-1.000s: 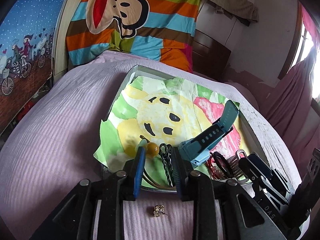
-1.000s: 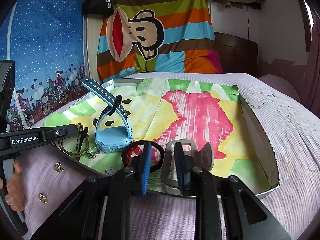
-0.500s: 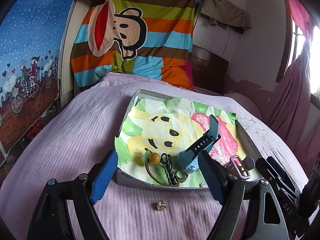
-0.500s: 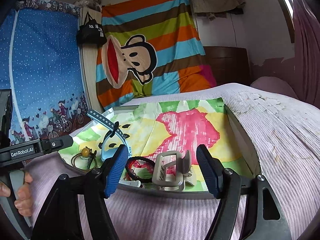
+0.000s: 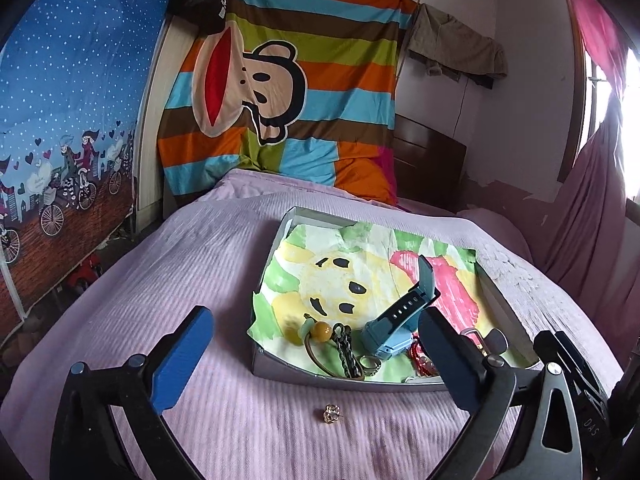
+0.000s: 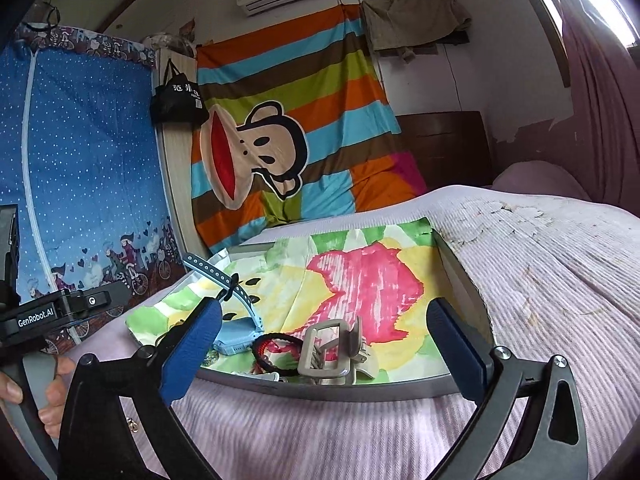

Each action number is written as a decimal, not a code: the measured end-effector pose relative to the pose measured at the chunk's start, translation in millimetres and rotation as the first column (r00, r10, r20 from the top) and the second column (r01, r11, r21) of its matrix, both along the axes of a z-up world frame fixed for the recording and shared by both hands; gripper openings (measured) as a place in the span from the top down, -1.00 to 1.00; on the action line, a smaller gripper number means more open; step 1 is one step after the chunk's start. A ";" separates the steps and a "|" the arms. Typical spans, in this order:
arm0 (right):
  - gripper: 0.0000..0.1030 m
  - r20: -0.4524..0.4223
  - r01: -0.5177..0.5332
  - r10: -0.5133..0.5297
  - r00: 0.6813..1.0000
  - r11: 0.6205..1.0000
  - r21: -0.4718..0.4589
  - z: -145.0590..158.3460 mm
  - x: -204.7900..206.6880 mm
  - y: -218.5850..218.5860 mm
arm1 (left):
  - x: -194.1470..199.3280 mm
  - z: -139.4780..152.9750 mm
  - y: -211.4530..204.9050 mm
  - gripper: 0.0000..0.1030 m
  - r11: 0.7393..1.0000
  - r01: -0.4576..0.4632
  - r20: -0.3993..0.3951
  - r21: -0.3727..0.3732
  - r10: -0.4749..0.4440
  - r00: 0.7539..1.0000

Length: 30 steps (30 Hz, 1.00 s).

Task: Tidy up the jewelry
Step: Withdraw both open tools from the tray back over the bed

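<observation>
A shallow grey tray [image 5: 344,380] lined with a painted cloth lies on the pink bed. At its near edge lie a blue watch [image 5: 396,332], an amber-bead cord [image 5: 320,332], a dark chain [image 5: 346,352], a ring [image 5: 370,364] and a red-black bracelet [image 6: 276,350], with a grey hair claw [image 6: 332,350] beside them. A small gold earring [image 5: 332,414] lies on the bedspread in front of the tray. My left gripper [image 5: 316,364] is open and empty above the earring. My right gripper [image 6: 324,356] is open and empty before the tray's near rim [image 6: 340,390].
The pink ribbed bedspread [image 5: 160,280] spreads around the tray. A striped monkey blanket [image 5: 280,100] hangs at the bed's head. A blue curtain [image 6: 80,160] stands at the left. Another small earring [image 6: 132,424] lies on the bedspread by the left hand.
Both grippers have opened wide and drawn back and up from the tray. The jewelry now lies loose at the tray's near edge.
</observation>
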State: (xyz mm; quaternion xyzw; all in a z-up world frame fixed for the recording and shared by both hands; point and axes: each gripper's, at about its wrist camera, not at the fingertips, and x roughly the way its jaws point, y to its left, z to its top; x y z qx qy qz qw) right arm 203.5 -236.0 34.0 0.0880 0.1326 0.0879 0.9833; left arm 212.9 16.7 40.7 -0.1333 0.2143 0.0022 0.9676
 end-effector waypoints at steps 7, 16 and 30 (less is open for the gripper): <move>-0.97 0.027 -0.007 0.007 1.000 1.000 0.016 1.8 -9.4 -4.1 | -20.7 1.8 -0.1 -1.00 0.999 -0.011 0.050 0.046 0.009 0.999; -0.97 0.082 -0.019 0.015 0.997 0.998 0.054 3.5 -29.0 -9.0 | -44.4 0.3 0.0 -1.00 0.996 -0.024 0.084 0.086 0.017 0.996; -0.97 0.111 -0.088 0.089 0.990 0.996 -0.021 5.9 -53.7 5.3 | -76.1 -1.5 -0.1 -1.00 0.991 -0.015 0.089 0.136 0.003 0.996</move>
